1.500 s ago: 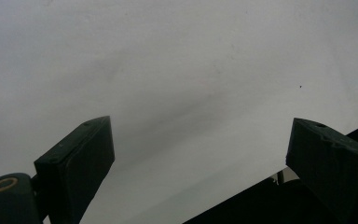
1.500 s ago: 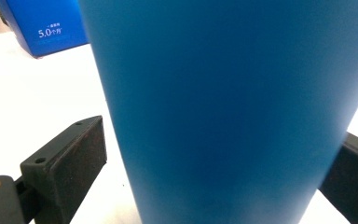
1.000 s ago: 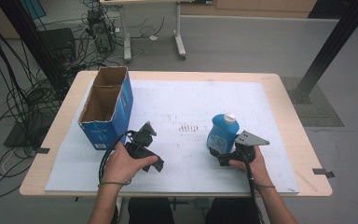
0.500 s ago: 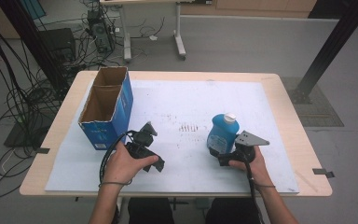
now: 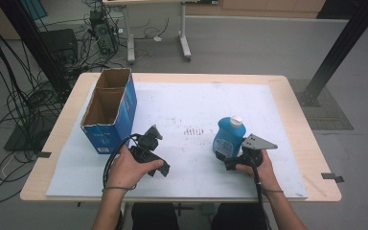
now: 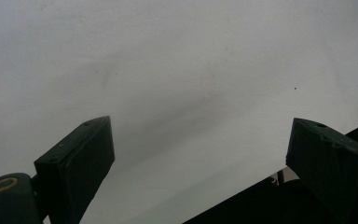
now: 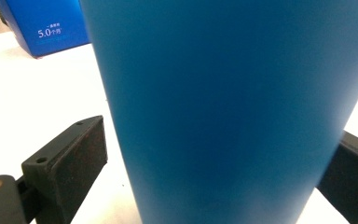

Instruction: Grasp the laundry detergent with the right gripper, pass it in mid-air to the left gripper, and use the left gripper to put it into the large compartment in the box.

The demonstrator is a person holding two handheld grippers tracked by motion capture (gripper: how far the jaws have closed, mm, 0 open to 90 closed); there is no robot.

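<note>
A blue bottle (image 5: 229, 136) with a white cap stands upright on the white table cover (image 5: 191, 105), right of centre. My right gripper (image 5: 226, 159) sits low at its base, open, with a jaw on either side. In the right gripper view the blue bottle (image 7: 228, 102) stands between the jaws of the right gripper (image 7: 221, 133), and a narrow gap shows at the left jaw. My left gripper (image 5: 152, 139) rests on the cover left of centre, held by a hand. In the left gripper view the left gripper (image 6: 198, 140) is open, nothing between its jaws, facing the bare white cover (image 6: 177, 70).
An open blue cardboard box (image 5: 110, 112) stands at the table's left, just beyond the left gripper; its blue side (image 7: 42, 23) appears behind the bottle. Pen marks (image 5: 194, 130) dot the cover's middle. Cables and a black post lie on the floor around the table.
</note>
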